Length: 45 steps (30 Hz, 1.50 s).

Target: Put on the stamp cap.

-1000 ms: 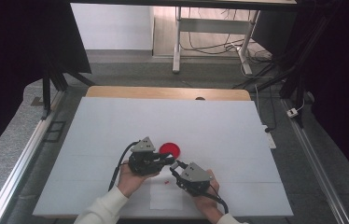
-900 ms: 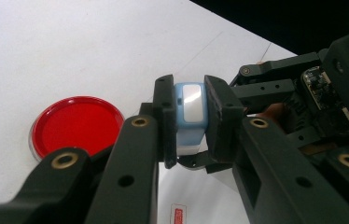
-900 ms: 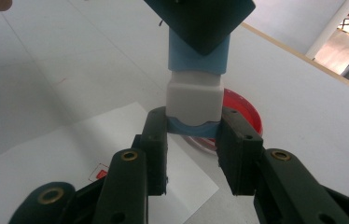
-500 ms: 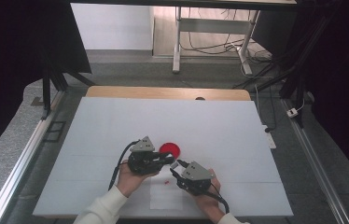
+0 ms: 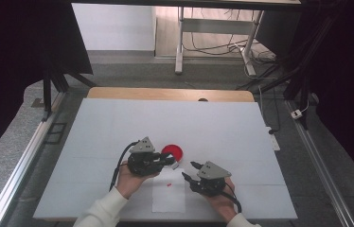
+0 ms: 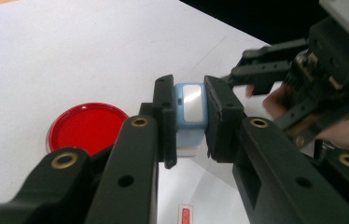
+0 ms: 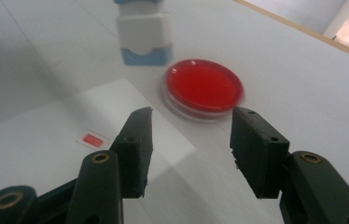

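- The left gripper (image 6: 191, 122) holds a small blue-white container (image 6: 190, 114) firmly.
- The right gripper (image 7: 190, 149) stands wide, empty.
- Risk: the container may slip onto the red dish (image 7: 204, 87).

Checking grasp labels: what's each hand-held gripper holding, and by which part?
Left hand-held gripper clamps the blue-and-white block by its two opposite sides, near its top. Right hand-held gripper is open, holding nothing.

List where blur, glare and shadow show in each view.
Left gripper view: glare on the blue-white block, the right gripper beyond it blurred. Right gripper view: red dish and the block smeared, jaws sharp. High view: evenly lit table, dark surroundings, faint shadows.
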Available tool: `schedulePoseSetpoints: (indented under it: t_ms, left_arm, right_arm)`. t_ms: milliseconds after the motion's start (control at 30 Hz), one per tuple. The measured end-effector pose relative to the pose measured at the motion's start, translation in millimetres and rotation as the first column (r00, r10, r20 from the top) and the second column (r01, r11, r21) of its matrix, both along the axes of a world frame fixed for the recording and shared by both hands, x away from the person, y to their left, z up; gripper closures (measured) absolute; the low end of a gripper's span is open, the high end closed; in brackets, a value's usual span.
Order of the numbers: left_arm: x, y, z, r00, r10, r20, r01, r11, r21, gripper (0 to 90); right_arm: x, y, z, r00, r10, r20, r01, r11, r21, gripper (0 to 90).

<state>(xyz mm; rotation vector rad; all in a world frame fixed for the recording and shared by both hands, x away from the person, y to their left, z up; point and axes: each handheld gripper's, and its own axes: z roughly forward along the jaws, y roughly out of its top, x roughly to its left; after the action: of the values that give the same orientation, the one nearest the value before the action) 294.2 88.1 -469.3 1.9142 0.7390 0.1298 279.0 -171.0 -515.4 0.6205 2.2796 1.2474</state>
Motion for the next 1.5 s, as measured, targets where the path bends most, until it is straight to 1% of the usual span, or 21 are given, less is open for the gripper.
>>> schedulePoseSetpoints:
  t_ms: [33,67,100,167,200,400,467,600,733,767,900,933,1067,1167,1333,1500]
  left_arm:
    - [-0.1,0.1,0.2,1.0,-0.001,0.0,0.001,1.0,0.001,75.1]
    - [-0.3,0.2,0.5,1.0,-0.001,0.002,0.001,1.0,0.002,75.1]
    - [-0.6,0.4,1.0,1.0,0.0,0.003,0.0,1.0,0.004,75.1]
    - [-1.0,1.0,1.9,1.0,0.0,0.006,0.0,1.0,0.007,75.1]
    - [-1.1,1.2,2.2,1.0,0.001,0.01,-0.001,1.0,0.007,75.1]
    - [-1.4,4.8,3.3,0.9998,0.004,0.02,-0.005,0.9998,0.018,75.1]
    - [-1.4,6.0,3.8,0.9997,0.006,0.023,-0.007,0.9998,0.017,75.1]
    - [-0.8,8.1,4.8,0.9995,0.013,0.029,-0.013,0.9998,0.018,75.0]
    - [-0.5,10.4,6.7,0.9989,0.02,0.043,-0.021,0.9993,0.03,75.0]
    - [-0.5,11.2,7.4,0.9986,0.022,0.048,-0.024,0.9992,0.031,75.0]
    - [-0.5,15.4,10.6,0.9975,0.031,0.064,-0.033,0.9987,0.038,75.0]
    - [-0.4,16.6,11.4,0.997,0.035,0.069,-0.037,0.9986,0.038,75.0]
    - [0.5,21.7,14.4,0.9957,0.045,0.08,-0.049,0.9981,0.038,75.0]
    - [1.0,24.6,16.0,0.9948,0.053,0.087,-0.056,0.9977,0.038,75.0]
    - [3.3,27.9,15.7,0.9942,0.064,0.086,-0.067,0.997,0.038,75.0]
    - [4.2,30.6,15.3,0.9923,0.078,0.096,-0.084,0.9951,0.054,75.0]
  right_arm:
    - [0.5,-5.1,1.1,1.0,-0.002,0.003,0.002,1.0,-0.009,48.8]
    - [1.3,-10.6,2.1,1.0,-0.005,-0.004,0.005,1.0,-0.01,48.7]
    - [2.0,-16.3,2.8,0.9998,-0.015,-0.012,0.015,1.0,0.0,48.7]
    - [3.6,-28.5,4.5,0.999,-0.038,-0.023,0.038,0.999,0.004,48.6]
    - [4.4,-34.3,4.9,0.9986,-0.045,-0.028,0.045,0.999,0.017,48.6]
    - [4.9,-70.1,7.5,0.9945,-0.088,-0.057,0.089,0.996,0.017,48.0]
    - [3.6,-82.0,7.9,0.9928,-0.105,-0.057,0.106,0.994,0.012,47.9]
    - [1.2,-103.2,9.0,0.9887,-0.139,-0.057,0.14,0.99,0.019,47.9]
    - [-0.6,-118.8,10.4,0.9855,-0.165,-0.041,0.166,0.986,0.012,47.9]
    - [-0.8,-121.8,10.5,0.9844,-0.171,-0.043,0.172,0.985,0.016,47.9]
    - [-0.3,-131.6,10.5,0.9805,-0.192,-0.042,0.192,0.981,0.01,47.7]
    - [0.6,-133.5,9.9,0.9805,-0.191,-0.045,0.192,0.981,0.017,47.7]
    - [3.3,-137.2,9.4,0.9769,-0.207,-0.054,0.208,0.978,0.019,47.6]
    - [3.4,-136.7,9.2,0.977,-0.207,-0.051,0.208,0.978,0.012,47.6]
    - [3.3,-135.0,8.4,0.9786,-0.2,-0.049,0.2,0.98,0.003,47.6]
    - [4.0,-134.4,8.4,0.9792,-0.198,-0.047,0.198,0.98,0.003,47.6]
